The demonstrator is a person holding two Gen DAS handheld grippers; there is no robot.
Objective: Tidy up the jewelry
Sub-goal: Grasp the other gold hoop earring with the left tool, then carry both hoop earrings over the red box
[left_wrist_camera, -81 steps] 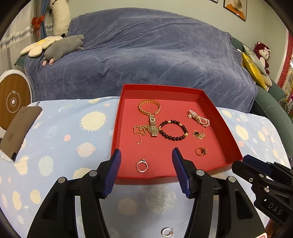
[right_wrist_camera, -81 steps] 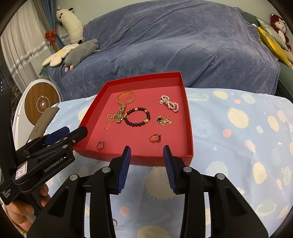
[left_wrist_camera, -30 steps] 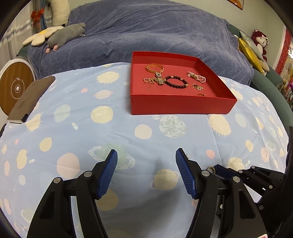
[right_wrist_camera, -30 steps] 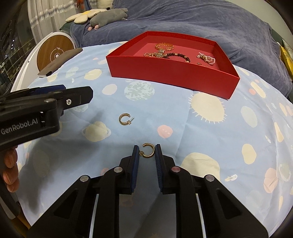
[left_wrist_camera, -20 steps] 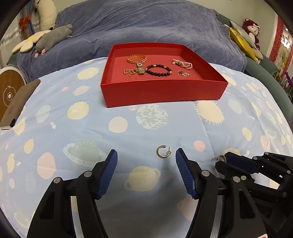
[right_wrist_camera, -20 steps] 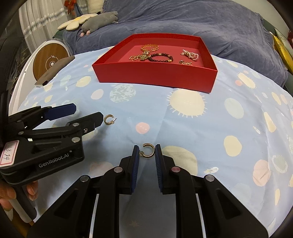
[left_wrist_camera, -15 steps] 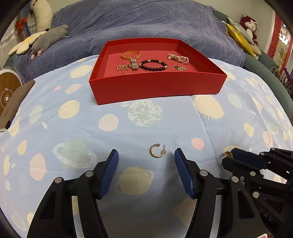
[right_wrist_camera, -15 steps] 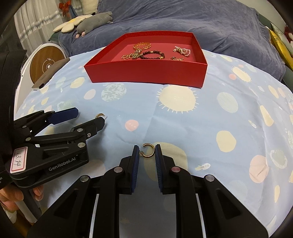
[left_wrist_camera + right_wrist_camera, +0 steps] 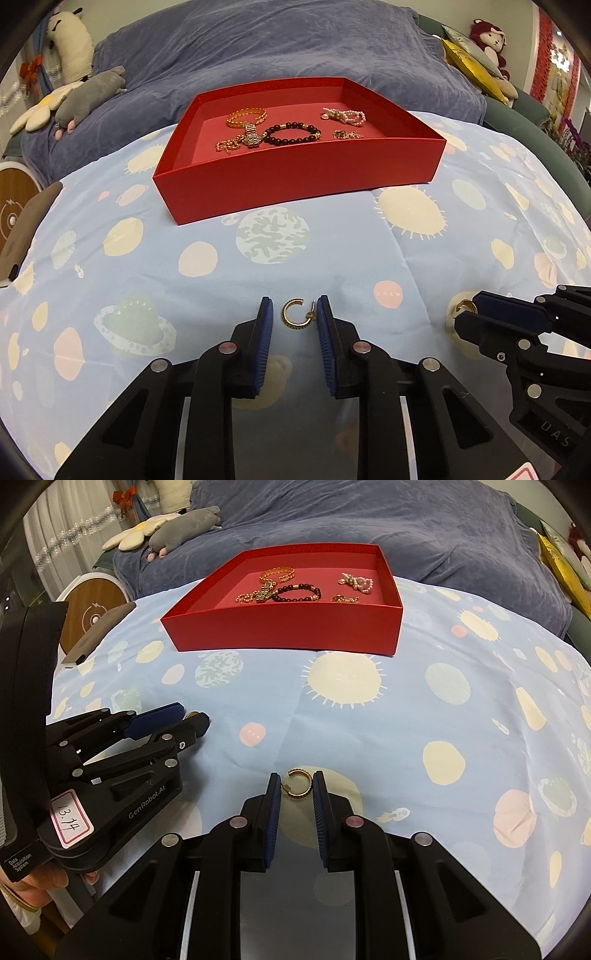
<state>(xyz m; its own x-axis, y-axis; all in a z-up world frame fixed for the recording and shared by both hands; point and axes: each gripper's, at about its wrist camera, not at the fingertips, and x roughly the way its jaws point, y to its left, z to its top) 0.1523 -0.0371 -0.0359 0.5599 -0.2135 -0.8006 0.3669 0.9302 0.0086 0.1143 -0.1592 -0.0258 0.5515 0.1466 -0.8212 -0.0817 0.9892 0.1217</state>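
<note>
A red tray (image 9: 295, 173) at the far side of the table holds gold chains, a dark bead bracelet (image 9: 293, 133) and a pearl piece (image 9: 343, 115); it also shows in the right wrist view (image 9: 284, 631). My left gripper (image 9: 294, 312) is closed around a gold hoop earring (image 9: 295, 314), its pads touching the hoop's sides. My right gripper (image 9: 296, 783) is closed around a second gold hoop earring (image 9: 297, 782) on the cloth. Each gripper shows in the other's view: the right (image 9: 476, 306) and the left (image 9: 184, 720).
The table has a pale blue cloth (image 9: 258, 269) with planet and sun prints. A dark flat object (image 9: 99, 631) lies at the left edge. A sofa under a blue-grey cover (image 9: 295, 48) with plush toys stands behind. A round wooden disc (image 9: 94, 609) stands at left.
My left gripper has narrowed its jaws from wide open onto the hoop earring in front of it. My right gripper stays closed around its earring.
</note>
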